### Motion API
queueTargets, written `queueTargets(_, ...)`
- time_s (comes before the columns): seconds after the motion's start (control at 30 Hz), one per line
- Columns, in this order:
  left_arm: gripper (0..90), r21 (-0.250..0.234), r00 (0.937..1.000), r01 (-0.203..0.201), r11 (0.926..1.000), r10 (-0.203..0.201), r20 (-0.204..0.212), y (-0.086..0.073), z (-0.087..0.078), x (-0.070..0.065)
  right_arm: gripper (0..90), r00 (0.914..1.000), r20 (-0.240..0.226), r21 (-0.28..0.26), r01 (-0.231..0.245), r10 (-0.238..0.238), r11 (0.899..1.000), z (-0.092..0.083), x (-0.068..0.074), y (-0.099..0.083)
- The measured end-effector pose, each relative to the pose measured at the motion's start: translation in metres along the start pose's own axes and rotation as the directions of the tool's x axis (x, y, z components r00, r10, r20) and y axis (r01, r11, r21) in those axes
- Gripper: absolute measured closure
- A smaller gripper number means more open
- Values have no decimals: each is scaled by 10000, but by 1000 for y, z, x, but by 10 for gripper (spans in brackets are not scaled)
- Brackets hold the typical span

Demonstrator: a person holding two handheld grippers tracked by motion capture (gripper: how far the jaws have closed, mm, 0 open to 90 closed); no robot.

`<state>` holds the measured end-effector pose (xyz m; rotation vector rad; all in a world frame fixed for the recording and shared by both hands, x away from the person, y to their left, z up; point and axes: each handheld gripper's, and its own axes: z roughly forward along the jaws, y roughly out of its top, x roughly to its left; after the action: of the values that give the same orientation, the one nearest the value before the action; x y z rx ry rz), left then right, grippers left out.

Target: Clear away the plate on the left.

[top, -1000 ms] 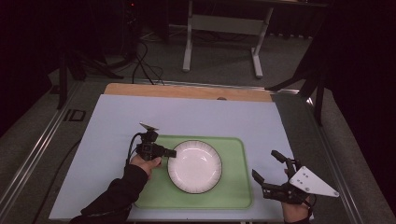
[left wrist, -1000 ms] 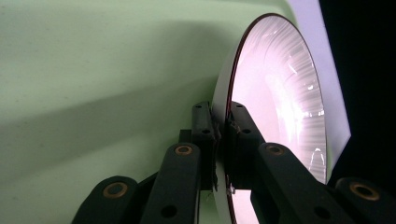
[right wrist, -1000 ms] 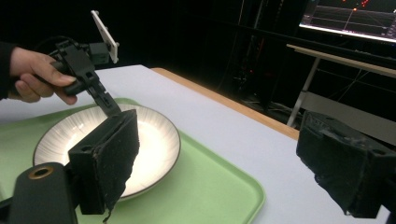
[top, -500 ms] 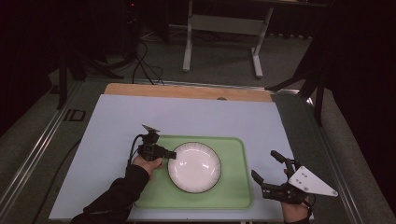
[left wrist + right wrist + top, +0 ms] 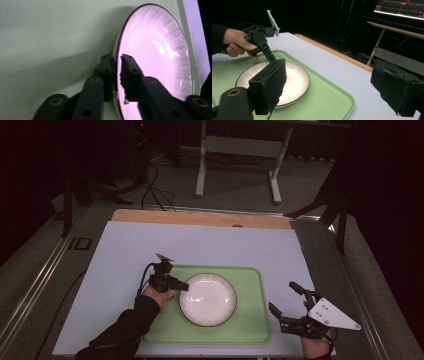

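A white ribbed plate (image 5: 207, 299) lies in the middle of a light green tray (image 5: 250, 330). My left gripper (image 5: 184, 285) sits at the plate's left rim, held by a hand in a dark sleeve. In the left gripper view the jaws (image 5: 116, 58) straddle the rim of the plate (image 5: 157, 50). They have just been opening, and a thin gap shows beside the rim. My right gripper (image 5: 282, 296) rests open off the tray's right end, nothing between its jaws (image 5: 329, 75). The right gripper view shows the plate (image 5: 294, 77) and the left gripper (image 5: 271, 59) at its far rim.
The tray lies on a pale blue mat (image 5: 125, 255) over a table with a wooden far edge (image 5: 200, 217). A white table frame (image 5: 240, 150) and cables (image 5: 150, 190) stand on the floor beyond. Bare mat surrounds the tray on the left and far sides.
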<state>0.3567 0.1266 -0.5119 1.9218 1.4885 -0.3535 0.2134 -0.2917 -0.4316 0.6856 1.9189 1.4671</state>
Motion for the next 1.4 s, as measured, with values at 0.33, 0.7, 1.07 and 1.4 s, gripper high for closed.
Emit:
queueTargets(0.33,638,-762,9906,-1312,9884,1277,-498,3,-29,-13,130,10000,23,32,-12,12,10000,1,-1,-1)
queueTargets(0.7,307,-1978,9442,-3140,9286,3273,373,-4,-62,-29,130,10000,1,115,21,-21,9999,1,0,0)
queueTargets(1.07,148,-2323,8897,-4298,8725,4531,557,-16,-80,-43,130,10000,41,119,69,-70,9999,-1,1,0)
queueTargets(1.4,9,-3287,8544,-4887,8082,5196,72,-35,-101,-48,130,10000,54,144,79,-80,9999,-1,1,0)
